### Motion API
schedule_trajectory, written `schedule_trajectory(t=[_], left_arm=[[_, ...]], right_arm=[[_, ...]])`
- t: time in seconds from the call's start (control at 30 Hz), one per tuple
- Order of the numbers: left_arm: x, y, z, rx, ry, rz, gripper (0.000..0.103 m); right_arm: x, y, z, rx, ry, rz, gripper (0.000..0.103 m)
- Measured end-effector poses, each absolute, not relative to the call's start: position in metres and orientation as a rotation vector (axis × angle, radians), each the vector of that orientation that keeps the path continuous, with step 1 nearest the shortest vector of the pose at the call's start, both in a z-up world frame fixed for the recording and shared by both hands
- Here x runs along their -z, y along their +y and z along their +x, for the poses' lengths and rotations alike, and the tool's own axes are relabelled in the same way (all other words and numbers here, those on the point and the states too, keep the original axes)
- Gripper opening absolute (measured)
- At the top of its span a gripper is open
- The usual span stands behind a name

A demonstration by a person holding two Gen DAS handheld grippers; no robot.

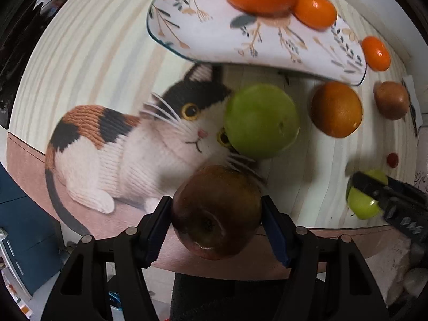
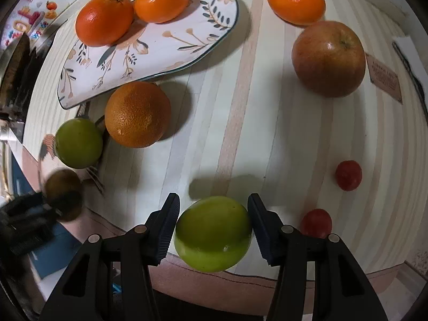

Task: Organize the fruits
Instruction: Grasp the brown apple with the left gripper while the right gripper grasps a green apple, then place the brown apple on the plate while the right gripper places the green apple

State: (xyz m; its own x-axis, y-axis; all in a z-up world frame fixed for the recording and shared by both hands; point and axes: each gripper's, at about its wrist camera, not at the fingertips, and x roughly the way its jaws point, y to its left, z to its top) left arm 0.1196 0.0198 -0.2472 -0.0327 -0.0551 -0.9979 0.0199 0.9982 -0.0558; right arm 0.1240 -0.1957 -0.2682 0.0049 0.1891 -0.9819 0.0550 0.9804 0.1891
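My left gripper (image 1: 216,211) is shut on a dark red apple (image 1: 216,214) and holds it above the cat-print mat (image 1: 107,144). My right gripper (image 2: 212,223) is shut on a small green fruit (image 2: 212,234); it also shows in the left wrist view (image 1: 365,198). A floral plate (image 2: 160,45) holds two tangerines (image 2: 104,18) (image 2: 160,1). A second green fruit (image 2: 79,143), an orange (image 2: 137,115), a big red apple (image 2: 328,58) and a loose tangerine (image 2: 296,1) lie on the striped table.
Two small red fruits (image 2: 348,175) (image 2: 316,223) lie at the right near my right gripper. The table's front edge (image 2: 240,272) runs just under both grippers. A paper tag (image 2: 383,77) lies at the far right.
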Motion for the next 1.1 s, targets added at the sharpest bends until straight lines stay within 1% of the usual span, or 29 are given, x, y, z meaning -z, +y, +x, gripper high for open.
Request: schedule_trajectory(t=[0.07, 0.13, 0.23, 0.37, 0.47, 0.5, 0.53, 0.73, 0.87, 0.93, 1.1], left_arm=[[0.247, 0.021, 0.118, 0.053, 1.590, -0.029, 0.064], [0.248, 0.022, 0.119, 0.051, 1.591, -0.032, 0.064], [0.248, 0.022, 0.116, 0.051, 1.587, -0.018, 0.064], [0.248, 0.015, 0.123, 0.046, 1.587, -0.021, 0.064], [0.247, 0.008, 0.120, 0.047, 1.589, -0.018, 0.064], [0.247, 0.010, 0.121, 0.047, 1.589, -0.016, 0.064], [0.249, 0.012, 0.120, 0.047, 1.588, -0.015, 0.064], [0.243, 0.020, 0.121, 0.048, 1.578, -0.021, 0.064], [0.218, 0.020, 0.122, 0.074, 1.545, -0.044, 0.064], [0.197, 0.019, 0.126, 0.103, 1.514, -0.058, 0.064], [0.146, 0.016, 0.162, 0.141, 1.402, -0.047, 0.064]], right_arm=[[0.266, -0.200, 0.125, -0.111, 1.578, 0.206, 0.063], [0.265, -0.201, 0.124, -0.106, 1.584, 0.194, 0.064], [0.274, -0.206, 0.126, -0.100, 1.608, 0.228, 0.064], [0.274, -0.216, 0.127, -0.092, 1.572, 0.282, 0.062], [0.274, -0.220, 0.129, -0.080, 1.575, 0.318, 0.062], [0.276, -0.225, 0.128, -0.084, 1.573, 0.317, 0.062], [0.274, -0.225, 0.128, -0.091, 1.563, 0.304, 0.059], [0.268, -0.219, 0.124, -0.107, 1.547, 0.241, 0.059], [0.248, -0.216, 0.121, -0.125, 1.520, 0.270, 0.058], [0.232, -0.217, 0.124, -0.149, 1.491, 0.292, 0.058], [0.191, -0.211, 0.159, -0.204, 1.403, 0.308, 0.058]])
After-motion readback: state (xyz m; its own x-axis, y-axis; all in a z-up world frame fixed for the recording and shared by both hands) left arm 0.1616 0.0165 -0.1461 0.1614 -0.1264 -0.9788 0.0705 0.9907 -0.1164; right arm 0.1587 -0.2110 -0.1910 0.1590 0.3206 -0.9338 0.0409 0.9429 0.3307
